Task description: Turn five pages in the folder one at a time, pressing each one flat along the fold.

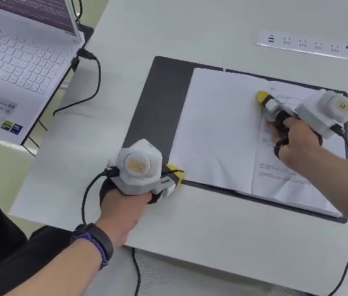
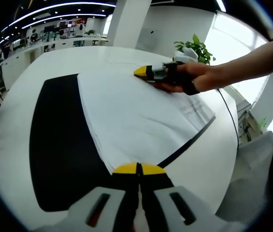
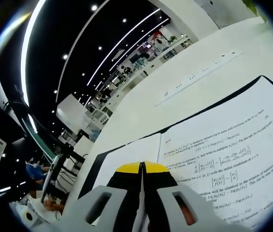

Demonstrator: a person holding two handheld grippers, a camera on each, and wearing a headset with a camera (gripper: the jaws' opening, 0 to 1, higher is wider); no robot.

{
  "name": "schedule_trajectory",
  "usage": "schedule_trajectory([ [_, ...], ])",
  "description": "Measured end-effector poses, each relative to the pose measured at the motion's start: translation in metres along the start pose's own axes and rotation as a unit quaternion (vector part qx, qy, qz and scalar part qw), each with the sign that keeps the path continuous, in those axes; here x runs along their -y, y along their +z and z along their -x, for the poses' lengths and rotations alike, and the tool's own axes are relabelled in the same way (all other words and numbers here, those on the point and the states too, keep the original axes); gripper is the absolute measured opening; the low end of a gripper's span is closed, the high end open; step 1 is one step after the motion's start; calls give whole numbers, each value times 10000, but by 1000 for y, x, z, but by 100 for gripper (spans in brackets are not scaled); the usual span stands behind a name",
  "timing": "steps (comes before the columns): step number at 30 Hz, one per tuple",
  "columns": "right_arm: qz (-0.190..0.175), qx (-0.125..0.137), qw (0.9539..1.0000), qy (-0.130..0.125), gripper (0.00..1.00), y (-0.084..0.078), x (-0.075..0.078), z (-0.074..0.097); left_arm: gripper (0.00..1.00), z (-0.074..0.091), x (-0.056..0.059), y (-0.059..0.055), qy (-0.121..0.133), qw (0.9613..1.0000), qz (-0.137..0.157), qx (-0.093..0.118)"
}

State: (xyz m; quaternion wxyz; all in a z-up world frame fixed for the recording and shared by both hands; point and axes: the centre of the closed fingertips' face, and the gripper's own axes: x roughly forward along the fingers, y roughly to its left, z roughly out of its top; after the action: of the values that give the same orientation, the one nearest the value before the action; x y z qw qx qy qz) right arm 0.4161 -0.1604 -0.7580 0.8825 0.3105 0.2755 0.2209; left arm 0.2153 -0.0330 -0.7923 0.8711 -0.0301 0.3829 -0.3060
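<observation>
Folder point(image 1: 155, 105) matt black; pages point(image 1: 217, 132) smooth white paper; table point(image 1: 180, 37) matt.

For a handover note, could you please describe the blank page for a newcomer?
On the white table lies an open black folder. The blank page is the white sheet lying left of its fold. Unlike the printed page on its right, it carries no text.

White housings, yellow-tipped black jaws on left tool point(image 1: 173, 176) and right tool point(image 1: 261, 97); black cables point(image 1: 89, 192); dark wristband point(image 1: 94, 237)
</observation>
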Motion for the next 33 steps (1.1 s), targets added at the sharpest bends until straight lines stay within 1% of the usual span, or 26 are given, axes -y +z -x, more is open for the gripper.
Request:
schedule_trajectory([
  [3, -20, -1, 10000, 47, 0, -6, -2, 8, 0, 0, 0, 0, -7, 10000, -5, 2],
  [7, -46, -17, 10000, 66, 0, -12, -1, 14, 0, 0, 1, 1, -29, 10000, -20, -10],
  [9, 108, -67, 9999, 87, 0, -16, -2, 18, 0, 0, 1, 1, -29, 10000, -30, -4],
  [16, 89, -91, 9998, 117, 0, -23, 0, 30, 0, 0, 1, 1, 19, 10000, -51, 21],
  [23, 69, -132, 9998, 128, 0, -35, -2, 41, 0, -1, 2, 0, -7, 10000, -62, 19],
  [33, 101, -213, 9996, 136, 0, -49, -5, 61, 0, 0, 1, -1, 21, 10000, -5, 75],
])
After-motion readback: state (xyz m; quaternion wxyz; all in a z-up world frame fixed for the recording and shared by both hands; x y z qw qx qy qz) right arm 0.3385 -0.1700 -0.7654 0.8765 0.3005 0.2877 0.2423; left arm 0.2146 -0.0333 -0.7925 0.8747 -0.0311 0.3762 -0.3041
